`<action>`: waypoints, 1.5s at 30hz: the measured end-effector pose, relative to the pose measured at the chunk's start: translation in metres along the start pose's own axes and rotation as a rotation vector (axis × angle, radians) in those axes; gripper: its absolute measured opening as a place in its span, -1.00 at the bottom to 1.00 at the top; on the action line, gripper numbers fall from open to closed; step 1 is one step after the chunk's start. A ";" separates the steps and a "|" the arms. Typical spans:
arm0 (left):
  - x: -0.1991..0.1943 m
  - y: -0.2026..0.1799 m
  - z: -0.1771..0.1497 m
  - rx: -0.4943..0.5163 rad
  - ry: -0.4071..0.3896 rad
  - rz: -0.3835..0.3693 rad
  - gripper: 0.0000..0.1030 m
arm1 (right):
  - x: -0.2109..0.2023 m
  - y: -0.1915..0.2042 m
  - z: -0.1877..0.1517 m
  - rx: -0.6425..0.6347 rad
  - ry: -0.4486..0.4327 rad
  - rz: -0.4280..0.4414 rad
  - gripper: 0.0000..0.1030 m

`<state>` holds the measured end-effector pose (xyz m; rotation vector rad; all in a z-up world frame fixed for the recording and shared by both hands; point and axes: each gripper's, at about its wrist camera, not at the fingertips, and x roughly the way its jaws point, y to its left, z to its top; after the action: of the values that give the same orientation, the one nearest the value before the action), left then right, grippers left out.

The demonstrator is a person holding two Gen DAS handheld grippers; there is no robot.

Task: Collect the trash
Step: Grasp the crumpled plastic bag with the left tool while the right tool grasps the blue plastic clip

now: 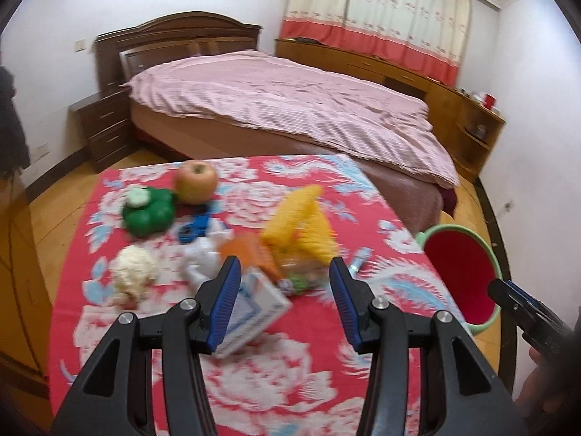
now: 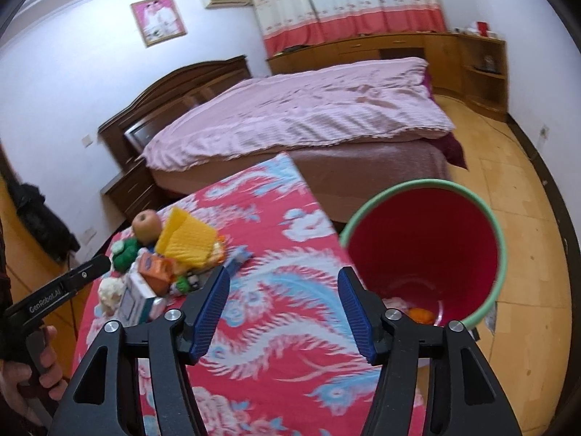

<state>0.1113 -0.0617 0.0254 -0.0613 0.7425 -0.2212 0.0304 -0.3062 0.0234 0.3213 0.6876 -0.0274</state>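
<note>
Both grippers empty: left gripper (image 1: pixel 285 301) and right gripper (image 2: pixel 283 312) spread. Between picks, bin (image 2: pixel 497 239) partly filled. Next: left grabs carton (image 1: pixel 254 312).

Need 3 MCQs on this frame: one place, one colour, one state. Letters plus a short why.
1. Where does the bin stand?
A. on the bed
B. beside the table's edge, on the floor
C. on the table's middle

2. What colour is the bin's inside?
A. red
B. blue
C. white

3. How does the right gripper stand?
A. shut on a carton
B. shut on the apple
C. open, nothing between its fingers

Answers:
1 B: its green rim sits off the edge of the table, lower than the cloth.
2 A: the inner wall is red, with some trash at the bottom.
3 C: only the patterned cloth shows between the blue pads.
</note>
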 end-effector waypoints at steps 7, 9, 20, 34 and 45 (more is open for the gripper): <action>-0.001 0.053 0.000 -0.064 -0.005 0.091 -0.01 | 0.034 0.035 -0.002 -0.056 0.069 0.036 0.26; 0.002 0.070 -0.001 -0.083 0.001 0.118 -0.01 | 0.046 0.043 -0.003 -0.068 0.089 0.037 0.26; 0.043 0.136 -0.010 -0.178 0.069 0.194 -0.01 | 0.100 0.068 -0.010 -0.110 0.181 0.011 0.26; 0.092 0.166 -0.027 -0.232 0.149 0.167 -0.01 | 0.148 0.070 -0.016 -0.127 0.234 -0.028 0.26; 0.087 0.162 -0.027 -0.241 0.116 0.107 -0.37 | 0.154 0.062 -0.021 -0.092 0.230 -0.027 -0.19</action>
<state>0.1836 0.0776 -0.0739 -0.2382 0.8831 -0.0325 0.1449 -0.2285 -0.0710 0.2286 0.9187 0.0156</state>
